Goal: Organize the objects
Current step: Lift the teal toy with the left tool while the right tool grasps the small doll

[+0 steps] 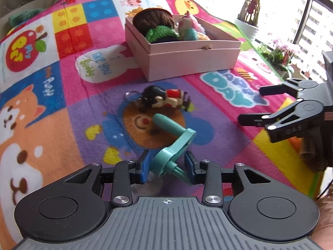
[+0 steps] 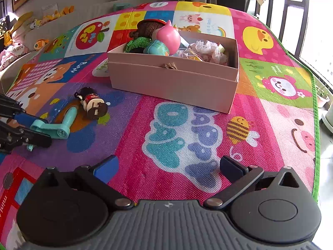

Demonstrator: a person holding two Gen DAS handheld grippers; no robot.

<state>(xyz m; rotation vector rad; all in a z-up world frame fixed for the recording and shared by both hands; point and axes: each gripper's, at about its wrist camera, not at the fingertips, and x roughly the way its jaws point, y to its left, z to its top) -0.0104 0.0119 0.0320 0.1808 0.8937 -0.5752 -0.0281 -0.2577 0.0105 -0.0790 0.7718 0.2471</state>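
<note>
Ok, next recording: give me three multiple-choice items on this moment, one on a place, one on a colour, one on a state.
1. Where does the small black-haired doll keychain lie?
A. in the pink cardboard box
B. on the colourful play mat
C. in the right gripper

2. What colour is the plastic crank handle?
A. teal
B. red
C. yellow

3. How is the right gripper?
A. shut on the doll
B. shut on nothing
C. open, holding nothing

Answers: 1 B, it lies on the mat in front of the box. 2 A, teal between the left gripper pads. 3 C, its fingers stand wide apart over bare mat.
</note>
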